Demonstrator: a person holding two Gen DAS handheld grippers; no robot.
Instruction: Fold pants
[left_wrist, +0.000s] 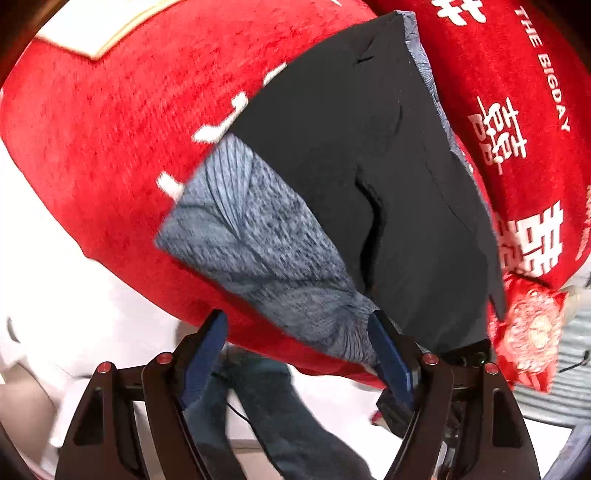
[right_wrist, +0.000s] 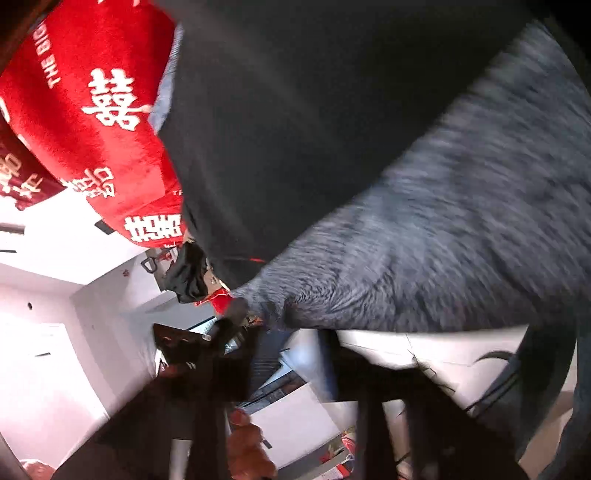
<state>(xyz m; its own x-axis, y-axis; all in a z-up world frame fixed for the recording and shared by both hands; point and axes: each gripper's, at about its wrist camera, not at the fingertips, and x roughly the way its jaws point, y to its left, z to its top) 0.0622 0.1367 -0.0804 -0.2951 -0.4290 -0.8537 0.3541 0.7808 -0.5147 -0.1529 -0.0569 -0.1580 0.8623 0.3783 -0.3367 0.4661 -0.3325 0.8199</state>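
Left gripper (left_wrist: 297, 354) stood open, blue fingers (left_wrist: 389, 360) empty, just short of the pants' near corner. Right gripper too blurred and dark to read; couldn't tell its state. Pants (left_wrist: 369, 177) lay part-folded on the red blanket (left_wrist: 110, 147): smooth black shell doubled over, heathered grey fleece lining (left_wrist: 251, 229) exposed near-left. Looked mid-fold. Next move probably needed a pinch on that grey corner, carried far over the black. Blanket was plush with white characters.
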